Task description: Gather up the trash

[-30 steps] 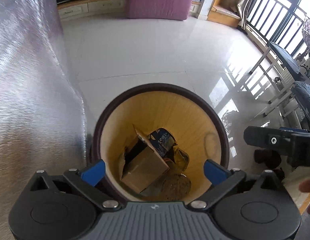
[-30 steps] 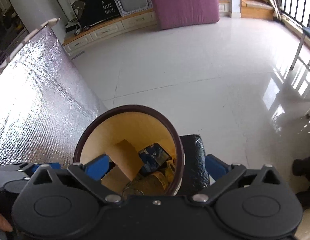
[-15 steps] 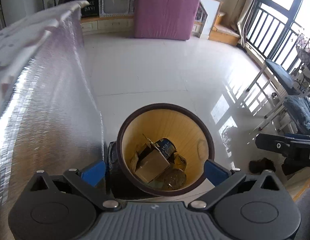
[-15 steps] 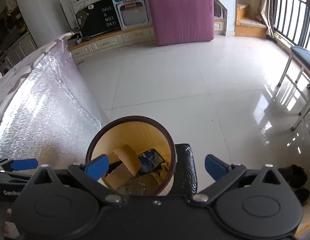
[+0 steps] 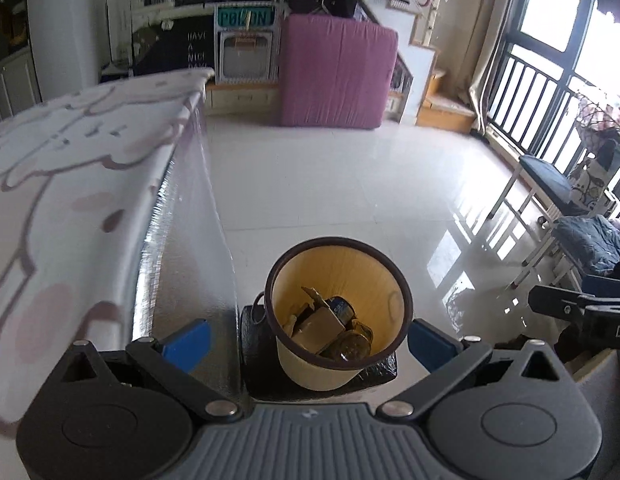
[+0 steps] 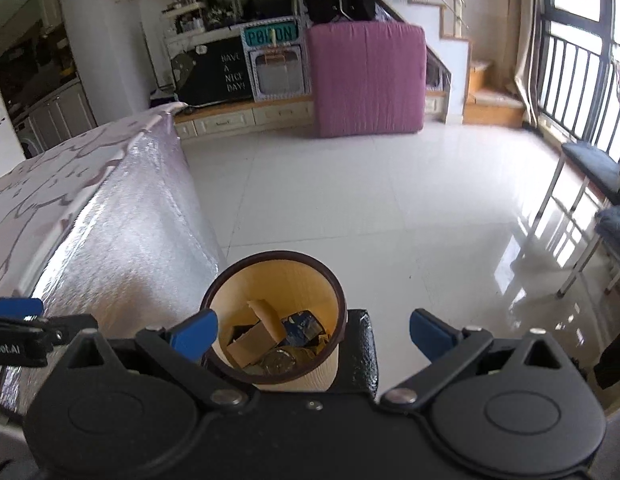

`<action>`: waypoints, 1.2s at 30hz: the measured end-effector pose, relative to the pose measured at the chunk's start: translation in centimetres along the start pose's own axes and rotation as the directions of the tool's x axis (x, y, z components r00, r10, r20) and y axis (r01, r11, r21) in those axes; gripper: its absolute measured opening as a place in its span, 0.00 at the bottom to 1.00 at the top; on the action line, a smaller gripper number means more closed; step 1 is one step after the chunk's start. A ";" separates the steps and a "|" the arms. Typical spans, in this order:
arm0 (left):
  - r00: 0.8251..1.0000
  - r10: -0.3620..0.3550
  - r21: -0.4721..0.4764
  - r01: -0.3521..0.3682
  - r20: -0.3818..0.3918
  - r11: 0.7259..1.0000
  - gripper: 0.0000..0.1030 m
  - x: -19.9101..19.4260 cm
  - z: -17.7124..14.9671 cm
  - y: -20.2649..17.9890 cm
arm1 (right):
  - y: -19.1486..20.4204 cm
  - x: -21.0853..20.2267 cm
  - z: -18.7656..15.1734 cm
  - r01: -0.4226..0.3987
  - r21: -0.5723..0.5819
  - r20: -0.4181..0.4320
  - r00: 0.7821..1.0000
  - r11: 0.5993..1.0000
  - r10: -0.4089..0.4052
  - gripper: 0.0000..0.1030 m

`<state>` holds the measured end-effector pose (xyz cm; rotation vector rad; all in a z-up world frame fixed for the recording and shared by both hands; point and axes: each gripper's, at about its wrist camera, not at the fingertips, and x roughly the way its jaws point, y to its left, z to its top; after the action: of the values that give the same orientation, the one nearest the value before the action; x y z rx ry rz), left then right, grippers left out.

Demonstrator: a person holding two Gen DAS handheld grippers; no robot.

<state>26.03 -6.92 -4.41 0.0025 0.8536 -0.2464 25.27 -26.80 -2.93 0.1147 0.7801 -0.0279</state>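
A glossy white tiled floor fills the room. On the left stands a worktop draped in a white cloth with pink cartoon outlines and a silver foil skirt.

Beside the skirt sits a round, pale yellow waste bin with a dark brown rim, resting on a black textured block. The bin looks light and stiff, so it may tip if nudged; its rim seems the best place to take hold.

Inside the bin lie a brown cardboard box, a dark blue printed wrapper and a round clear plastic lid. All 3 look light. The box is crushable, best pinched on a flap edge; the wrapper is likely soft and slippery.

The left gripper and right gripper both hover above the bin, blue fingers wide apart, holding nothing.
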 end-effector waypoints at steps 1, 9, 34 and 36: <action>1.000 0.001 0.000 -0.001 0.013 1.000 1.00 -0.6 -0.3 0.0 | 0.3 -0.8 -0.3 0.002 -0.013 0.011 1.000 1.000 -0.002 1.00; 0.993 0.013 0.021 -0.015 0.115 1.000 1.00 -5.3 -3.4 -0.1 | 1.2 -6.1 -3.0 -0.011 -0.030 0.094 0.995 1.000 0.013 1.00; 0.976 0.065 0.006 -0.067 0.206 0.998 1.00 -10.7 -12.0 0.7 | 2.9 -12.6 -11.4 0.069 -0.051 0.189 0.980 0.996 -0.058 1.00; 0.976 0.065 0.008 -0.068 0.210 0.998 1.00 -10.8 -12.3 0.5 | 3.0 -12.8 -11.7 0.075 -0.060 0.193 0.979 0.995 -0.062 1.00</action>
<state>10.15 -2.84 -4.51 0.0188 0.6407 -0.1864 8.22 -22.68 -1.87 0.0211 0.5926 -0.0770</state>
